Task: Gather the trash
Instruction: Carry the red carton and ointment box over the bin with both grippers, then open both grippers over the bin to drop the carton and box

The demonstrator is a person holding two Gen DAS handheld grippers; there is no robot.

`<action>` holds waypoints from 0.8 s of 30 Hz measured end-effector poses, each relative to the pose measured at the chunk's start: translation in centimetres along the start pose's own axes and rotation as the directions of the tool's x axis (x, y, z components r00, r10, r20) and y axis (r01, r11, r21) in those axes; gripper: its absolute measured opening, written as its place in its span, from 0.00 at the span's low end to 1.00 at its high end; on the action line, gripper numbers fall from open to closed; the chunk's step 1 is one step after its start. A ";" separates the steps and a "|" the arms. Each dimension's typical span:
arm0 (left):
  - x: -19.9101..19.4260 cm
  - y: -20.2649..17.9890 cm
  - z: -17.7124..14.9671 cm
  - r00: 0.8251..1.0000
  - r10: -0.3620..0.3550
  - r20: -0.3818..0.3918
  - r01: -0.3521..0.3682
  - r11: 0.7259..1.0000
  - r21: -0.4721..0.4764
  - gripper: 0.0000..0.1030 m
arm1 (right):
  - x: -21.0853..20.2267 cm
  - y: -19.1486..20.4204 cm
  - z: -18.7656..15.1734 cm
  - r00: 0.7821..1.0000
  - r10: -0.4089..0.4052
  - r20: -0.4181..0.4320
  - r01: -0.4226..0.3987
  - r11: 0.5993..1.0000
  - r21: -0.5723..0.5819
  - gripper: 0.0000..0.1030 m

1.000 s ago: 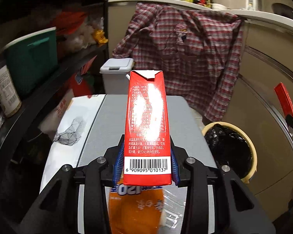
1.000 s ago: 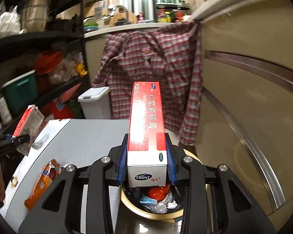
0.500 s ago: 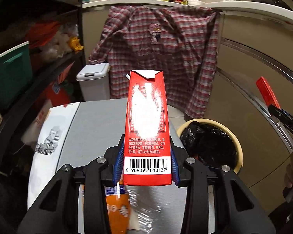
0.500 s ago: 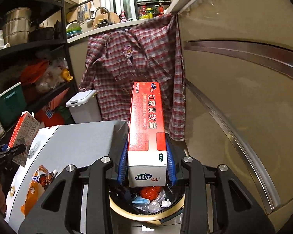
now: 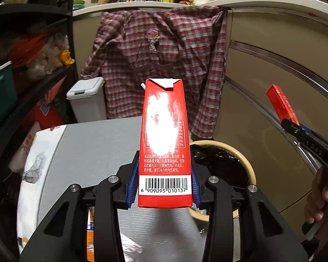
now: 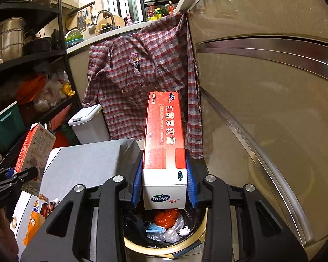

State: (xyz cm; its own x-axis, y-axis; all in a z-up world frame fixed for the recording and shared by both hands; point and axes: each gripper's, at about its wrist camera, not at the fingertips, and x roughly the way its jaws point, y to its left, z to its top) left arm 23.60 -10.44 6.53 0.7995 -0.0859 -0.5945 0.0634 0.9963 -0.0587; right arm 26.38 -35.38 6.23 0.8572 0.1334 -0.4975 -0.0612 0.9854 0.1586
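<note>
Two grippers, both clamped: left [image 5: 164, 187] holds a carton [image 5: 164, 144]; right [image 6: 164, 185] holds a box [image 6: 164, 150] above the bin [image 6: 164, 246].

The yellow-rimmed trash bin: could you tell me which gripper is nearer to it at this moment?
Right. The right gripper, shut on the ointment box, hangs directly over the trash bin. The left gripper, shut on the milk carton, is above the table, beside the bin.
</note>
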 end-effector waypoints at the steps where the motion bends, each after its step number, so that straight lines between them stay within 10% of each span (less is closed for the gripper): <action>1: 0.2 -0.5 0.0 1.000 -0.004 0.001 0.004 1.000 0.001 0.37 | 0.1 -0.1 0.0 1.000 -0.004 -0.001 0.004 1.000 0.000 0.33; 24: 5.2 -6.3 0.3 0.998 -0.044 -0.045 0.047 0.998 0.052 0.38 | 2.4 -0.5 0.7 1.000 -0.016 -0.018 0.016 1.000 -0.002 0.33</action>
State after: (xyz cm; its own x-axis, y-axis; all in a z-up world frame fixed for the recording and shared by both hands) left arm 27.53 -17.15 4.04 0.7683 -0.1302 -0.6266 0.1315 0.9903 -0.0446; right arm 28.83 -35.65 5.57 0.8489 0.1193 -0.5149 -0.0485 0.9877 0.1488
